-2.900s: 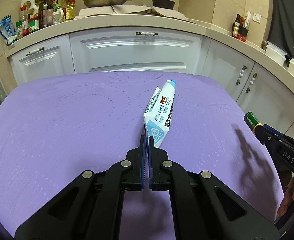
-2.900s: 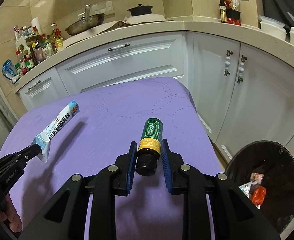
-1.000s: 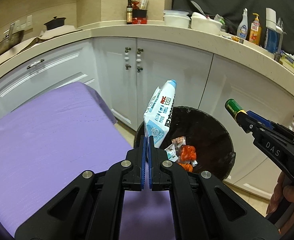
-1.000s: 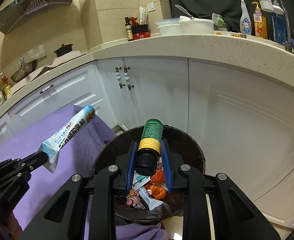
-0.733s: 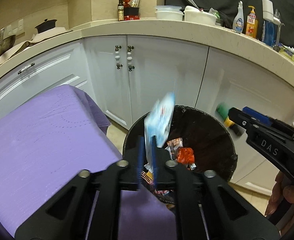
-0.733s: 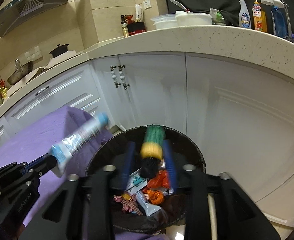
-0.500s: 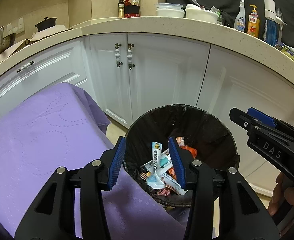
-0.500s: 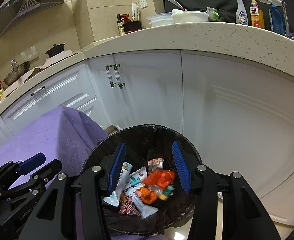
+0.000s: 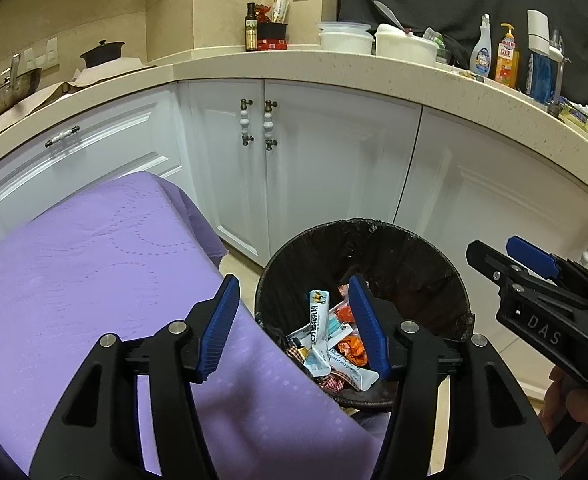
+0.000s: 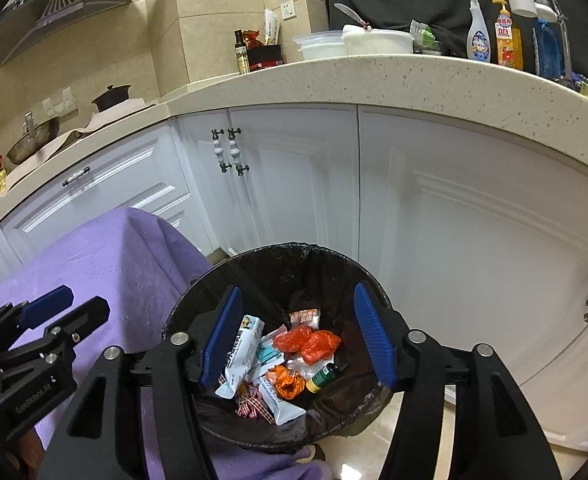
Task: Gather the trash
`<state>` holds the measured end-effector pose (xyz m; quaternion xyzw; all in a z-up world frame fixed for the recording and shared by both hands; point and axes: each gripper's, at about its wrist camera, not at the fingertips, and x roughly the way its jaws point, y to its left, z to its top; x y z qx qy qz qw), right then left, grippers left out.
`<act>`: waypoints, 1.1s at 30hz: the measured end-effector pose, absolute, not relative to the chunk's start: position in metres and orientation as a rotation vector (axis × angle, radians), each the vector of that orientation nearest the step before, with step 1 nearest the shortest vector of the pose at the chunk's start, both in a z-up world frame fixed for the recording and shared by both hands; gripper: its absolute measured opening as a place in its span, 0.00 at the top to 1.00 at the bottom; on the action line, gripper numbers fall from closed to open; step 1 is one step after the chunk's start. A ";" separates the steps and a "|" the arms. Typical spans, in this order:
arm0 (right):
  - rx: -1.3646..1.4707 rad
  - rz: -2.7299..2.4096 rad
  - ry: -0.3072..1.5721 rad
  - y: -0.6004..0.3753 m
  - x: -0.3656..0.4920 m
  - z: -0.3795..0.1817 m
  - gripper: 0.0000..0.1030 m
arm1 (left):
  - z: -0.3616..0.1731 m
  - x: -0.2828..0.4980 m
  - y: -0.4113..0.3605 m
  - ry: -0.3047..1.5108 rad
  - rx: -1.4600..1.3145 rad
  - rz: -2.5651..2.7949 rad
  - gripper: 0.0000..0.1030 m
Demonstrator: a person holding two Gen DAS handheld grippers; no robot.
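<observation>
The white-and-blue wrapper (image 10: 239, 354) lies inside the black-lined bin (image 10: 294, 254), leaning toward its 9 o'clock wall, with the small green bottle (image 10: 322, 377) resting on its side near the bin's 4 o'clock, among orange scraps (image 10: 308, 340) and other packets. From the left camera the same wrapper (image 9: 318, 326) stands tilted in the heap.

Both tools hang over the bin. The right tool (image 10: 294, 334) has its blue pads spread apart and widening, with nothing between them; the trash shows far below the gap. The left tool (image 9: 294, 326) is likewise spread and opening, gripping nothing, its left pad over the purple tabletop (image 9: 73, 280) and its right pad over the bin (image 9: 414, 264).

The bin sits on the floor at the tabletop's corner. White cabinets (image 10: 294, 184) run behind it at 12 o'clock, under a speckled counter (image 10: 374, 80) carrying bottles and tubs.
</observation>
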<state>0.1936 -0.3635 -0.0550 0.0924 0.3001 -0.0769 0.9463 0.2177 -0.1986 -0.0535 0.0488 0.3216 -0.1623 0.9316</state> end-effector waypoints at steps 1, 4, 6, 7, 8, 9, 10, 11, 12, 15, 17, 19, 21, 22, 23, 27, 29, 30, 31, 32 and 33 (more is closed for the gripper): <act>0.186 -0.156 0.610 -0.362 0.191 -0.054 0.42 | -0.052 0.215 -0.197 0.655 0.100 -0.329 0.45; 0.177 -0.157 0.605 -0.357 0.184 -0.053 0.39 | -0.051 0.209 -0.191 0.650 0.095 -0.326 0.43; 0.173 -0.158 0.602 -0.355 0.179 -0.052 0.37 | -0.050 0.205 -0.188 0.646 0.093 -0.326 0.42; 0.171 -0.159 0.601 -0.354 0.176 -0.051 0.36 | -0.049 0.201 -0.186 0.642 0.095 -0.324 0.42; 0.169 -0.159 0.600 -0.352 0.174 -0.051 0.35 | -0.049 0.199 -0.185 0.639 0.096 -0.324 0.41; 0.168 -0.161 0.598 -0.351 0.172 -0.050 0.34 | -0.048 0.196 -0.184 0.636 0.098 -0.323 0.40; 0.166 -0.162 0.594 -0.349 0.168 -0.049 0.33 | -0.047 0.193 -0.181 0.633 0.099 -0.321 0.39; 0.164 -0.163 0.592 -0.349 0.165 -0.048 0.32 | -0.046 0.189 -0.178 0.629 0.097 -0.317 0.36; 0.163 -0.165 0.589 -0.347 0.162 -0.047 0.30 | -0.045 0.186 -0.176 0.626 0.095 -0.315 0.35; 0.159 -0.165 0.582 -0.344 0.153 -0.044 0.26 | -0.042 0.177 -0.167 0.616 0.090 -0.307 0.31; 0.150 -0.165 0.577 -0.339 0.146 -0.042 0.24 | -0.040 0.170 -0.162 0.610 0.090 -0.304 0.28; 0.143 -0.167 0.573 -0.336 0.139 -0.040 0.23 | -0.039 0.165 -0.157 0.607 0.090 -0.303 0.28; 0.141 -0.165 0.570 -0.334 0.133 -0.038 0.22 | -0.037 0.158 -0.152 0.597 0.089 -0.298 0.27; 0.143 -0.167 0.566 -0.332 0.128 -0.036 0.21 | -0.036 0.155 -0.150 0.594 0.088 -0.297 0.26; 0.145 -0.167 0.564 -0.332 0.124 -0.035 0.21 | -0.035 0.151 -0.147 0.588 0.087 -0.294 0.23; 0.144 -0.173 0.548 -0.328 0.111 -0.030 0.20 | -0.029 0.137 -0.138 0.566 0.079 -0.293 0.21; 0.139 -0.176 0.537 -0.326 0.104 -0.026 0.20 | -0.027 0.131 -0.134 0.557 0.082 -0.293 0.20; 0.138 -0.176 0.533 -0.325 0.102 -0.025 0.20 | -0.026 0.128 -0.132 0.553 0.083 -0.292 0.20; 0.135 -0.177 0.527 -0.323 0.098 -0.023 0.19 | -0.024 0.124 -0.130 0.547 0.084 -0.291 0.20; 0.132 -0.178 0.523 -0.322 0.094 -0.022 0.19 | -0.024 0.121 -0.128 0.545 0.084 -0.291 0.20; 0.129 -0.181 0.519 -0.321 0.091 -0.020 0.19 | -0.022 0.119 -0.127 0.541 0.082 -0.291 0.19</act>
